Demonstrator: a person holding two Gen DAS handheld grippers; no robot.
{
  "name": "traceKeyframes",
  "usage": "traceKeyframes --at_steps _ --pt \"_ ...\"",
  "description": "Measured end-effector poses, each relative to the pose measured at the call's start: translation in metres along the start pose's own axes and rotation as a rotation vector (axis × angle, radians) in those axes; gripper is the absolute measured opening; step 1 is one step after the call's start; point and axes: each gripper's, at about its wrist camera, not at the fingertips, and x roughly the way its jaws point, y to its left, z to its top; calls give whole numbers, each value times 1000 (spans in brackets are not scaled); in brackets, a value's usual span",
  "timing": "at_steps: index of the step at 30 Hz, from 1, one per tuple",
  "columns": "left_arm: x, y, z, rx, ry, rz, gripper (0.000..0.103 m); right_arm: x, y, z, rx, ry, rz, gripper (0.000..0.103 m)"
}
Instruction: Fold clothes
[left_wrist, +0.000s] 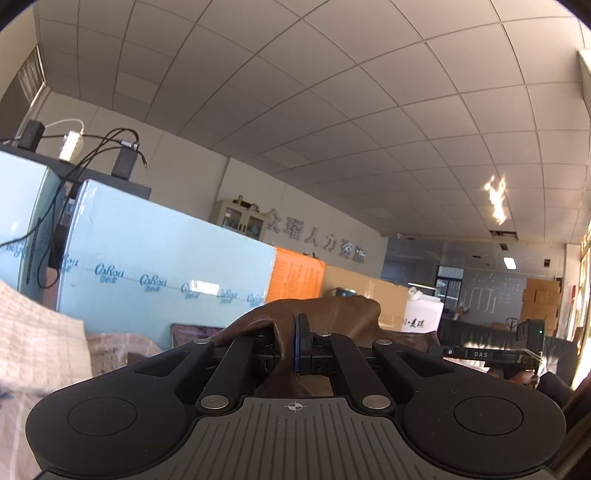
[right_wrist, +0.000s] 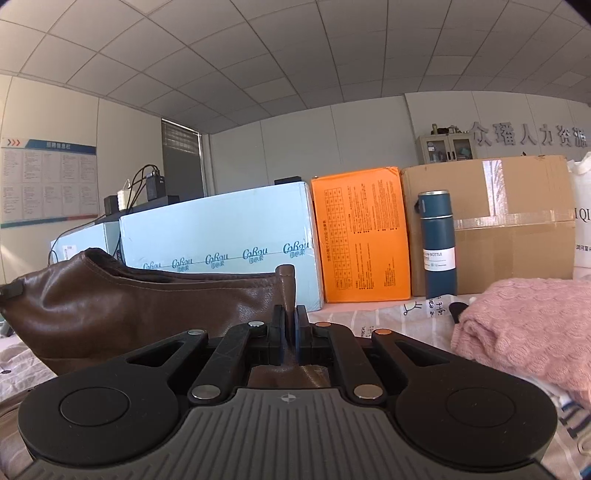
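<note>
Left tongs (left_wrist: 286, 343) and right tongs (right_wrist: 290, 332) clamped on brown leather garment (right_wrist: 129, 306) edges (held taut), pink sweater (right_wrist: 528, 325) near right.

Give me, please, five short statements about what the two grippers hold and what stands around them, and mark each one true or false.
1. The right gripper is shut on the brown leather garment. True.
2. The left gripper is open and holds nothing. False: it is shut on the same brown leather garment.
3. A dark blue bottle stands upright in front of the cardboard box. True.
4. The pink knitted garment lies to the left of the right gripper. False: it lies to its right.
5. The orange box stands between the light blue box and the cardboard box. True.
</note>
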Motion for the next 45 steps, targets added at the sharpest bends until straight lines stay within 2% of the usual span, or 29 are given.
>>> traceKeyframes --at_steps 3,9,12,13,15,17,19,21,22,25,29,36,39,45 --pt "-11 -3 -15 -9 88 -6 1 -28 8 -13 16 2 -24 4" --pt "-21 -2 -37 -50 262 -18 5 -73 16 -39 53 63 -79 5" --pt "-25 2 -47 -74 345 -16 16 -88 17 -48 49 118 -106 7" --pt "-28 4 -49 -85 364 -10 21 -94 17 -50 45 139 -116 11" --pt "-39 12 -48 -101 348 53 29 -103 15 -52 53 164 -162 17" --pt "-59 17 -45 -128 284 135 68 -112 9 -48 79 134 -181 42" --pt "-74 26 -36 -170 209 199 76 -120 2 -44 104 102 -198 51" --pt "-77 34 -27 -206 148 260 77 -123 -7 -38 141 59 -207 63" --pt "-78 39 -23 -223 119 292 79 -118 -13 -35 167 45 -201 70" --pt "-60 51 -10 -254 90 348 85 -94 -29 -26 249 25 -188 77" --pt "-18 63 5 -206 147 368 86 -48 -48 -17 308 69 -179 78" --pt "83 102 18 -99 346 407 86 46 -84 -15 354 228 -114 78" --pt "121 119 10 -57 448 412 86 84 -95 -20 362 299 -90 78" --pt "171 143 -19 -72 600 410 86 139 -100 -33 361 413 -41 78"
